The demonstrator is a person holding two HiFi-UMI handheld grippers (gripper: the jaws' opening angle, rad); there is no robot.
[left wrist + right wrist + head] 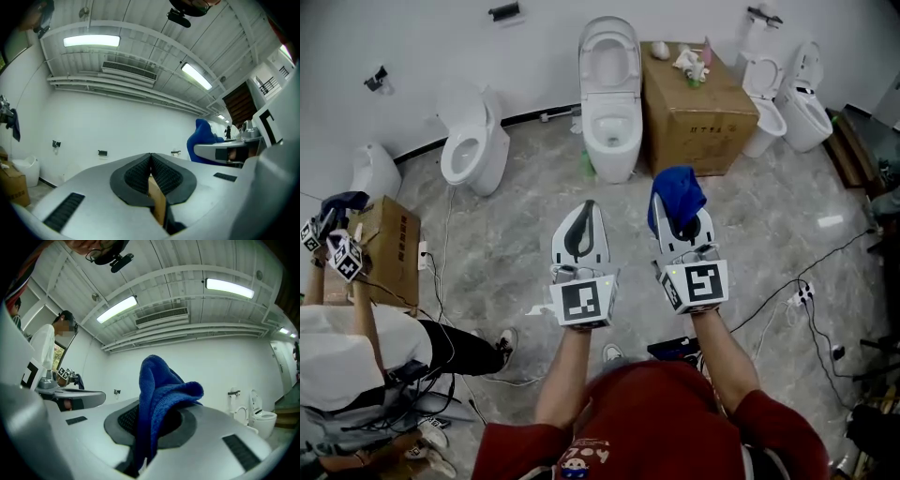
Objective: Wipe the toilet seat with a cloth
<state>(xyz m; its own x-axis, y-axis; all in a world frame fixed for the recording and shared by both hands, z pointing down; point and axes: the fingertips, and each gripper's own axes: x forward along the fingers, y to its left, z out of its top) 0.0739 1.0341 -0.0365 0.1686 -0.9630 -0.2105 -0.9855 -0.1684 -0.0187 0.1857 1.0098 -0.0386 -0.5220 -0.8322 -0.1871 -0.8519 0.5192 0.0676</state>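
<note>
While the left claw (pixel 586 214) was shut, the right claw (pixel 682 225) pinched the blue cloth (pixel 677 195) bulging above it, the carton (pixel 694 122) print unreadable.

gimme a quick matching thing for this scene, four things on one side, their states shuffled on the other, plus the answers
Things
1. left gripper
2. right gripper
3. middle toilet
4. cardboard box

States
A. small items on top
B. shut on the blue cloth
C. lid raised
D. shut, nothing between the jaws

Pairs: 1-D, 2-B, 3-C, 4-A
</note>
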